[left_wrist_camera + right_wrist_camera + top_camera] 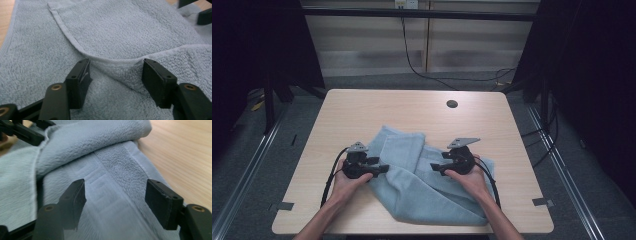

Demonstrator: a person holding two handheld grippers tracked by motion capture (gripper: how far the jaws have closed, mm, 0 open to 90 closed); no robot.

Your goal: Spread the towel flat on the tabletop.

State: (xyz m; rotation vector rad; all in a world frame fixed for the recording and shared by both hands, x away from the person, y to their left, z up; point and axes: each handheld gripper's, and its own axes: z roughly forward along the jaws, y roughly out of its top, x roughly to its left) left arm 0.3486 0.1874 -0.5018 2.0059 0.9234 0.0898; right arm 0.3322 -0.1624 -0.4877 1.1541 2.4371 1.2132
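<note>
Light wooden worktop [362, 107], pale blue towel [422, 185] lying rumpled and partly folded across the near half, one flap doubled over toward the far left corner.

Starting at the left: left hand [343, 182] wrapped round the left tool [383, 169], pointing inward at the towel's left edge, low over the cloth. From the left gripper view, left tool [115, 72] spread wide, a raised fold of towel [120, 32] with its hemmed edge running between the jaws, pads not squeezing it. Can't tell whether the pads brush the terry under them.

Middle: bunched ridge of towel between the two tools, folded flap on top.

Over to the right: right hand [467, 179] holding the right tool [435, 167], pointing back toward the left one, well apart from it with towel in between. From the right gripper view, right tool [115, 195] spread wide too, hovering over a flat stretch of towel [112, 170] with a woven band pattern, nothing pinched. Bare worktop [185, 157] just past the towel's edge on that side, rolled fold of cloth farther off.
</note>
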